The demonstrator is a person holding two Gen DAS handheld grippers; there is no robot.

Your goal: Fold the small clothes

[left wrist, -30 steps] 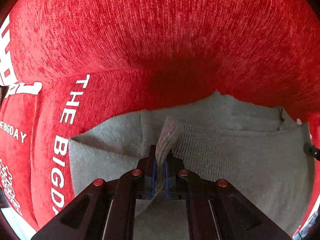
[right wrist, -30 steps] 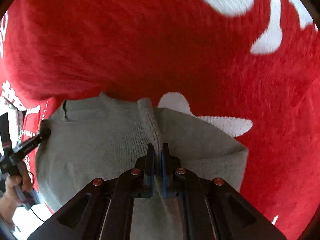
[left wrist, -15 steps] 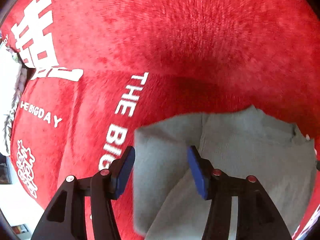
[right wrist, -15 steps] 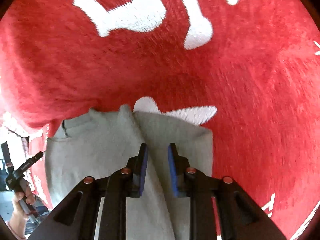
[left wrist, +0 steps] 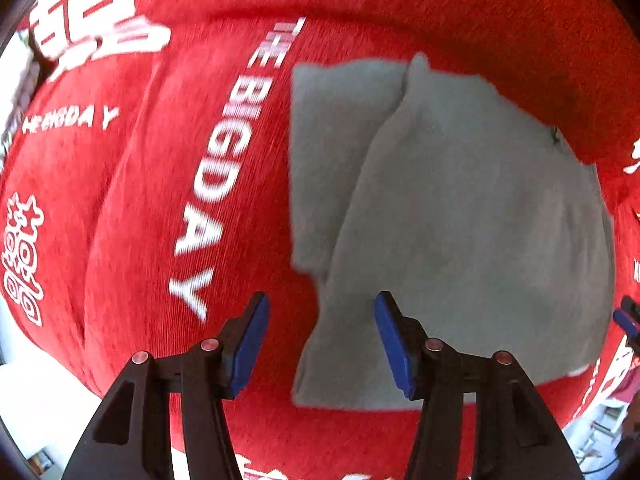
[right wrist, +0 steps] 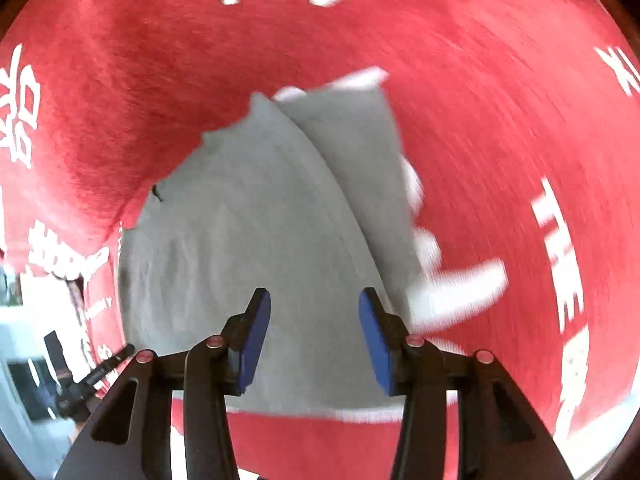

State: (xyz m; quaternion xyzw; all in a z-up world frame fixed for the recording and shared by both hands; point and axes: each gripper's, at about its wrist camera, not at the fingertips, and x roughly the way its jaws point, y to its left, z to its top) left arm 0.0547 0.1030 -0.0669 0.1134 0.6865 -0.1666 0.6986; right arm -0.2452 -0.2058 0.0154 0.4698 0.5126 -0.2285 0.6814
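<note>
A small grey knit garment [left wrist: 460, 216] lies folded on a red blanket [left wrist: 132, 216] with white lettering. It also shows in the right wrist view [right wrist: 256, 240], with a fold edge running diagonally across it. My left gripper [left wrist: 320, 340] is open and empty, raised above the garment's near left edge. My right gripper [right wrist: 312, 336] is open and empty, raised above the garment's near right part. The tip of the right gripper [left wrist: 628, 320] shows at the right edge of the left wrist view.
The red blanket [right wrist: 500, 128] covers the whole work surface, with white characters and the words "THE BIGDAY" [left wrist: 216, 168]. Pale floor and clutter [right wrist: 36, 360] show past the blanket's edge at the lower left.
Both grippers let go of the grey garment, opened wide and pulled back and up. The garment's pinched ridge dropped and it now lies flat and folded.
</note>
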